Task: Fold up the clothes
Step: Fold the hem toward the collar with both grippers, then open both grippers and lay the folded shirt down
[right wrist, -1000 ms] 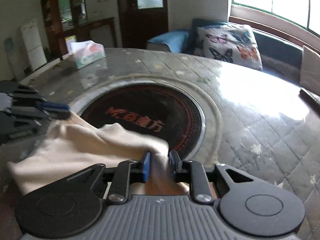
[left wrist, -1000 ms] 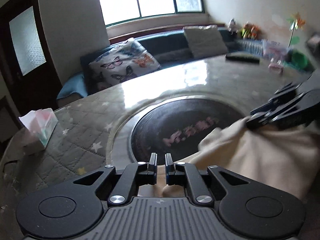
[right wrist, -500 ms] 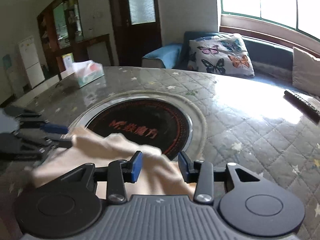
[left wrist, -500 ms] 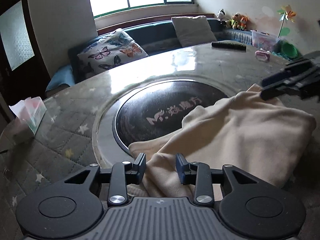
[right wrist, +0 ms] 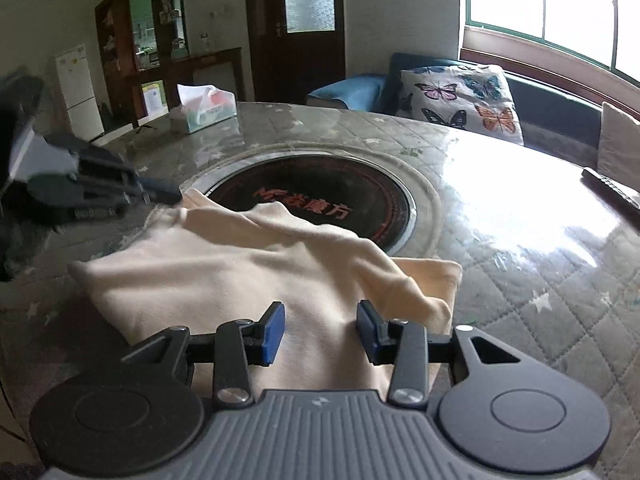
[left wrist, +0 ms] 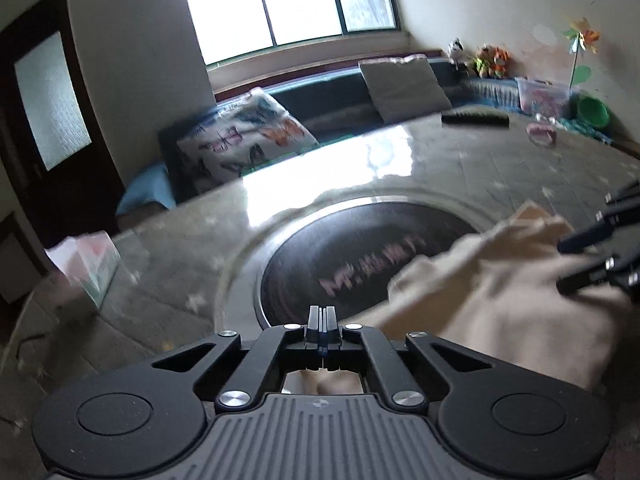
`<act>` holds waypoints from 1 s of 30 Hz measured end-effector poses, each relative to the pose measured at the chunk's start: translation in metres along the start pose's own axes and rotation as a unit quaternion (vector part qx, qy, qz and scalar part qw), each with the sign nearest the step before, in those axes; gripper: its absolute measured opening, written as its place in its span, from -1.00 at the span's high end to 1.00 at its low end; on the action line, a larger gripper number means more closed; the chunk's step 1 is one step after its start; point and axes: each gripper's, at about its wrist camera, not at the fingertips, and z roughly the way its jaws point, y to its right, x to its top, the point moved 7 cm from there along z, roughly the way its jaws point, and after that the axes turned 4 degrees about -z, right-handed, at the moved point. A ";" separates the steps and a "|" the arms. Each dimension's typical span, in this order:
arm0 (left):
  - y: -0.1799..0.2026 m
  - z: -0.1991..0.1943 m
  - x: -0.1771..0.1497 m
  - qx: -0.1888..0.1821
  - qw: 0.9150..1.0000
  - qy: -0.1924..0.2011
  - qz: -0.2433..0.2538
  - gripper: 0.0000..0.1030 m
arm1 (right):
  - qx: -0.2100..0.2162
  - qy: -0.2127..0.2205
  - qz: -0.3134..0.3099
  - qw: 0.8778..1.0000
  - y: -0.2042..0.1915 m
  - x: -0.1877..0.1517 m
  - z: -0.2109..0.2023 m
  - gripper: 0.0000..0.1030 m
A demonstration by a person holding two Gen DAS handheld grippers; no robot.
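Observation:
A cream garment [left wrist: 500, 300] [right wrist: 240, 280] lies folded on the round quilted table [left wrist: 480, 168] [right wrist: 520, 280], its far edge over the black round plate [left wrist: 340, 256] [right wrist: 320, 188] set in the table's middle. My left gripper [left wrist: 320, 314] [right wrist: 176, 196] is shut at the garment's left corner. Cloth shows under its frame, none between its pads. My right gripper [right wrist: 320, 328] [left wrist: 560, 267] hovers open over the garment's near right part, pads clear of the cloth. The left wrist view is blurred.
A tissue box [left wrist: 96, 268] [right wrist: 204, 108] stands at the table's left edge. A black remote [left wrist: 476, 119] [right wrist: 612, 192] and a small pink object [left wrist: 540, 134] lie at the far right. A sofa with a butterfly pillow [left wrist: 248, 144] [right wrist: 460, 96] runs behind the table.
Both grippers let go of the garment, which now rests on the table. The left jaws opened and then closed again with nothing between them. The right jaws spread and drew back.

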 end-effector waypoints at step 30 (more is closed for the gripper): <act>0.009 -0.030 -0.047 -0.021 0.997 -0.026 -0.071 0.25 | -0.001 0.044 0.014 0.999 -0.016 -0.001 -0.032 -0.26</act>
